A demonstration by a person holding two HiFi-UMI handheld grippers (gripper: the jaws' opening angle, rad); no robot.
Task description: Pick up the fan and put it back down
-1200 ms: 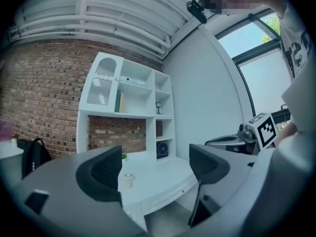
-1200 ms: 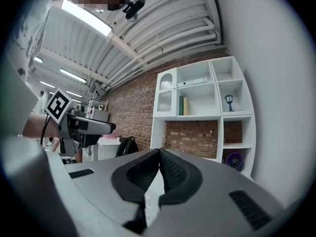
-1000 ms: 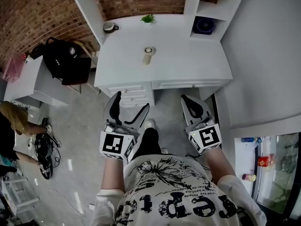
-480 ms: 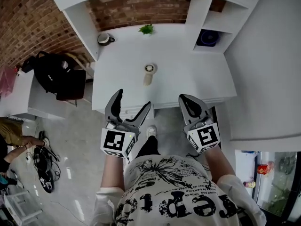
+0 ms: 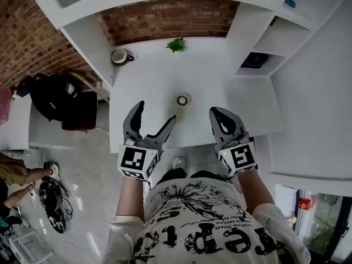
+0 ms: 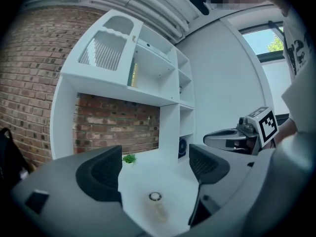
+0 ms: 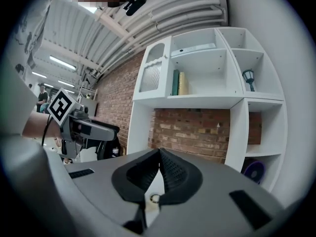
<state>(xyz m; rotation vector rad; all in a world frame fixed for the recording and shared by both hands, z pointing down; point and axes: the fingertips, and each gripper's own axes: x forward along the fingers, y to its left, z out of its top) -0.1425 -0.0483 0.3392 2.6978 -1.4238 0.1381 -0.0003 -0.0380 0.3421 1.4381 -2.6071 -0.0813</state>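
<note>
Head view: our left gripper (image 5: 154, 114) gapes; right gripper (image 5: 218, 114) pinched together, empty; fan (image 5: 182, 101) stands on desk (image 5: 143, 87), apart.

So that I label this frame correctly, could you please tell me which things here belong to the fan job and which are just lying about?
Belongs to the job:
fan, standing on the white desk
left gripper, open
right gripper, shut, empty

Just lying about:
mug
small green plant
black bag
dark round object in the shelf cubby
</note>
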